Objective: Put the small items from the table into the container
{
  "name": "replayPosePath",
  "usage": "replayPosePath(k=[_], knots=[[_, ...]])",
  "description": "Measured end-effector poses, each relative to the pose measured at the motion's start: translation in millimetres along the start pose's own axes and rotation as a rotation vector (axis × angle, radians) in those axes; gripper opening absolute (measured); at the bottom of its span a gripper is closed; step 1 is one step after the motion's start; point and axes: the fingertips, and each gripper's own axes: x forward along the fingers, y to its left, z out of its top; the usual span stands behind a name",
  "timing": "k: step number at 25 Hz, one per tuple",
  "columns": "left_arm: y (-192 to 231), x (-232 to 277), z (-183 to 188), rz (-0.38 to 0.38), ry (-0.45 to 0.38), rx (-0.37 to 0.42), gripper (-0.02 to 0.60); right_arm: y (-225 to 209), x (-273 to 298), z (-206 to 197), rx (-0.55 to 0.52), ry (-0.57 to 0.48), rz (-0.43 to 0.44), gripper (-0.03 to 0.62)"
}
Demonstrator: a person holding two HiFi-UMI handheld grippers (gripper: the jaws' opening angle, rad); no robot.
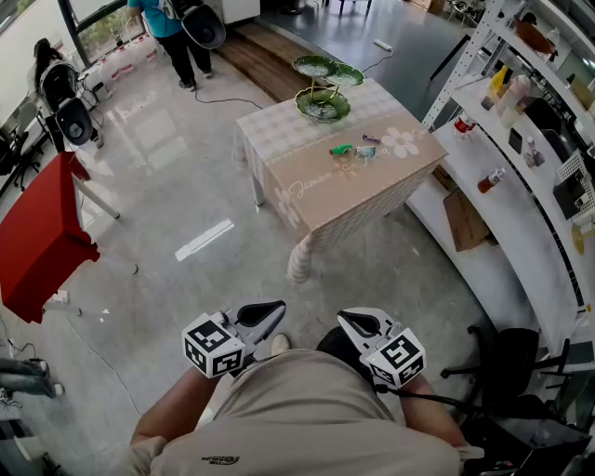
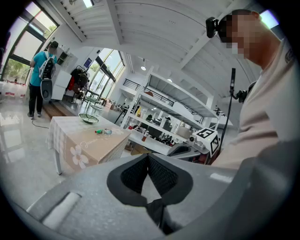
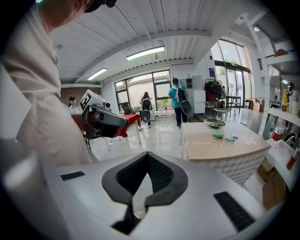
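Note:
A table with a beige flowered cloth (image 1: 321, 191) stands a few steps ahead of me. On it are a green tiered dish (image 1: 323, 104), a small green item (image 1: 341, 149), a pale bluish item (image 1: 365, 151) and a tiny dark item (image 1: 370, 138). My left gripper (image 1: 270, 310) and right gripper (image 1: 351, 322) are held close to my body, far from the table, both shut and empty. In the left gripper view the left gripper (image 2: 148, 157) points towards the table (image 2: 89, 143). The right gripper view has the right gripper (image 3: 147, 156) before the table (image 3: 225, 149) and the items (image 3: 219, 136).
White shelving (image 1: 521, 149) with bottles lines the right side, with a cardboard box (image 1: 465, 218) under it. A black chair (image 1: 502, 363) is near my right. A red table (image 1: 37, 232) stands at left. A person in teal (image 1: 172, 28) walks far behind the table.

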Motion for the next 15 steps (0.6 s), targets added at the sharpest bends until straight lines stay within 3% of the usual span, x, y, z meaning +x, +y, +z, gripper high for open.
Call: replayPosePath(k=[9,15], knots=[[2.2,36.9,7.6,-0.039,0.031,0.046,0.008,-29.8,5.4,-12.2,0.048,0.01,-0.023,0.014],[12.9,97.9,19.1,-0.021,0.064,0.031,0.009,-86.7,-2.2,-18.7,0.049,0.006,0.012,0.014]])
